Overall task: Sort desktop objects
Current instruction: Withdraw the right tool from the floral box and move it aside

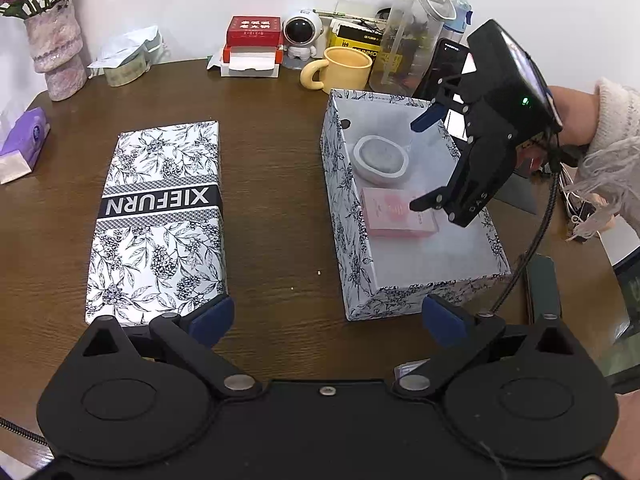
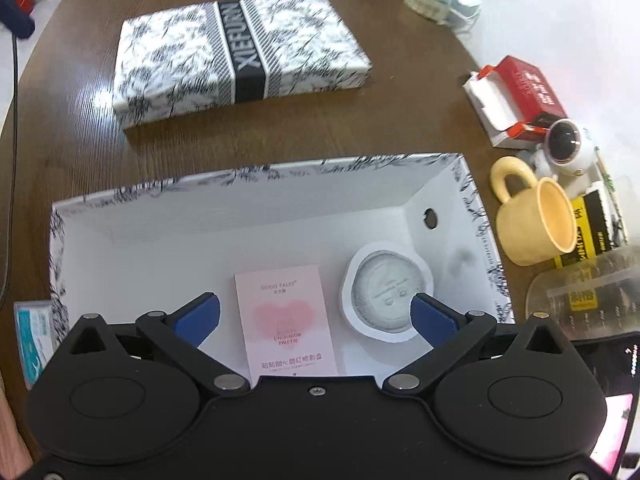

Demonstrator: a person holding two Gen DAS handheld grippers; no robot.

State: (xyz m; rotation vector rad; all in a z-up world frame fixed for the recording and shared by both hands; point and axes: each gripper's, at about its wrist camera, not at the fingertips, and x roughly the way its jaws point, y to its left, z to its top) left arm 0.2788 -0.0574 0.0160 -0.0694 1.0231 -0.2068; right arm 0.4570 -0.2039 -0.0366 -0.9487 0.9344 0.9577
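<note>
The open flowery box (image 1: 416,276) sits on the brown table (image 1: 276,184), and two things lie inside it: a pink eyeshadow palette box (image 2: 288,316) and a round white case (image 2: 386,294) just beside it. The right gripper (image 1: 424,162) hangs over the box from the right side, its blue fingers spread wide with nothing between them. From its own camera, the pink box lies right below the gap, with its long side running the same way the fingers point. The round case sits under the right finger.

The box lid (image 1: 160,220) with XIEFURN on it lies flat, well apart to the left. The left gripper (image 1: 328,320) is nearer to that lid. It is wide open too and holds nothing.

I can't tell if the right gripper just let go of the pink box or is about to take it.

A yellow mug (image 1: 340,70) and an astronaut toy (image 1: 303,36) stand at the far edge.
</note>
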